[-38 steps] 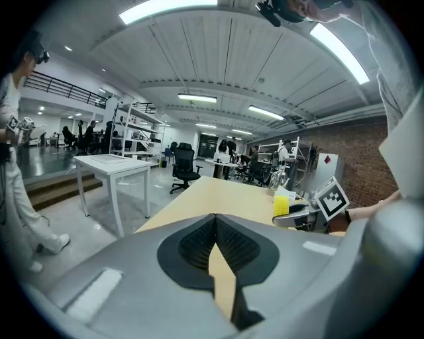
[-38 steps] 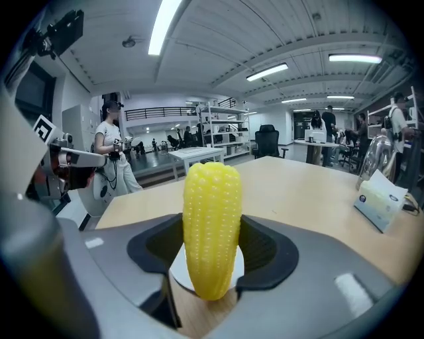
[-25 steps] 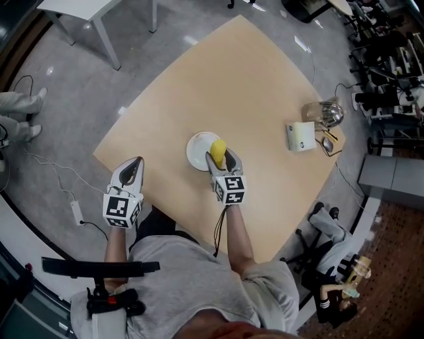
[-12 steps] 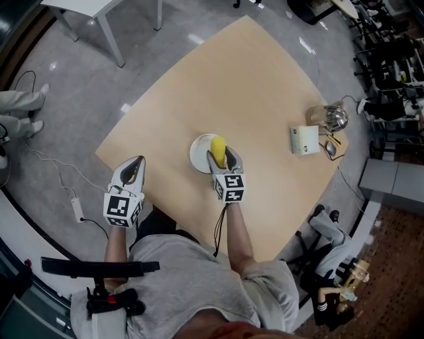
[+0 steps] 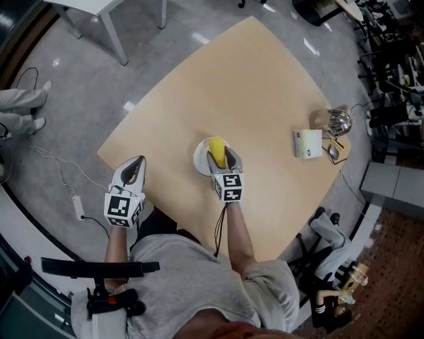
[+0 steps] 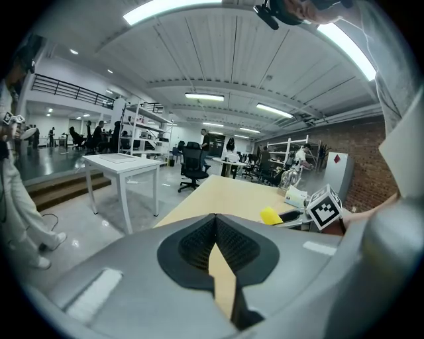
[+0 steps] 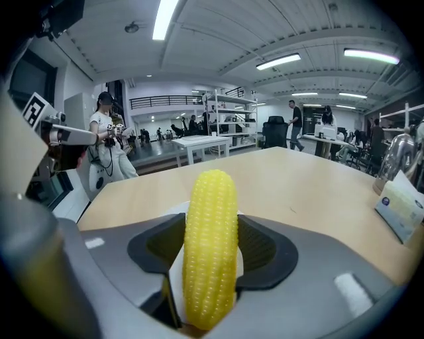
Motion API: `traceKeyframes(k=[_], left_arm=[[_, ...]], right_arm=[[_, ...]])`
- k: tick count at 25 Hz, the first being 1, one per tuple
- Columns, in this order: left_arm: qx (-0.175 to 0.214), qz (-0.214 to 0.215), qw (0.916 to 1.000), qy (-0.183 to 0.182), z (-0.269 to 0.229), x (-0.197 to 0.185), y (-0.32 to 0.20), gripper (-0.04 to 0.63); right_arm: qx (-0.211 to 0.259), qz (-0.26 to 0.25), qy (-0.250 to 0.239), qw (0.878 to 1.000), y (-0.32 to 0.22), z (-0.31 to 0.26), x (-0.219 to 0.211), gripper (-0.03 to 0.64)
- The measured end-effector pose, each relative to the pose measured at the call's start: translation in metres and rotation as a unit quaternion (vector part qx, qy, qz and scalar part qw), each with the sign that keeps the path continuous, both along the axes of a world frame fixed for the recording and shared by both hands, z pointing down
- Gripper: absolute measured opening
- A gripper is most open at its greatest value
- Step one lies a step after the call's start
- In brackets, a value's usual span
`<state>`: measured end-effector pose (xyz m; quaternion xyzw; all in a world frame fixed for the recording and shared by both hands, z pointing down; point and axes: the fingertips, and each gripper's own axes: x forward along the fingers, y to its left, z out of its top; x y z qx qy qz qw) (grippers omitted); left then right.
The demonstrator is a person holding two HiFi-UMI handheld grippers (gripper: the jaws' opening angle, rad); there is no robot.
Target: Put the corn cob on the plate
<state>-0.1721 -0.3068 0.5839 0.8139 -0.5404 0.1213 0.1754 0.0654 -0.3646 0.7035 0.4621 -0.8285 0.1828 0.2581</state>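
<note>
The yellow corn cob (image 5: 216, 147) stands lengthwise between the jaws of my right gripper (image 5: 220, 157), which is shut on it. It hangs over the near right part of a small white plate (image 5: 201, 159) on the tan table (image 5: 252, 86). In the right gripper view the corn cob (image 7: 211, 245) fills the gap between both pads, and slivers of the plate (image 7: 175, 275) show behind it. My left gripper (image 5: 132, 165) is off the table's near left edge, shut and holding nothing. In the left gripper view its jaws (image 6: 216, 228) meet, and the corn cob (image 6: 269, 216) shows far right.
A white box (image 5: 308, 144), a glass jar of utensils (image 5: 331, 120) and a spoon (image 5: 333, 152) sit near the table's right edge. A white side table (image 5: 99, 10) stands at the far left. Cables (image 5: 59, 172) lie on the floor at left.
Both grippers keep their places and the corn cob stays in the right one. Only the head camera has shifted slightly.
</note>
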Motion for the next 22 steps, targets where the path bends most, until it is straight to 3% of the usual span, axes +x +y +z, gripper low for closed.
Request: traceKeyframes(k=[22], left_arm=[[-0.003,-0.016,0.9999,-0.002,0.001,-0.006,0.001,0.020]], right_arm=[[-0.013,-0.030,0.024,0.999,-0.001,0.019,-0.012,0.249]])
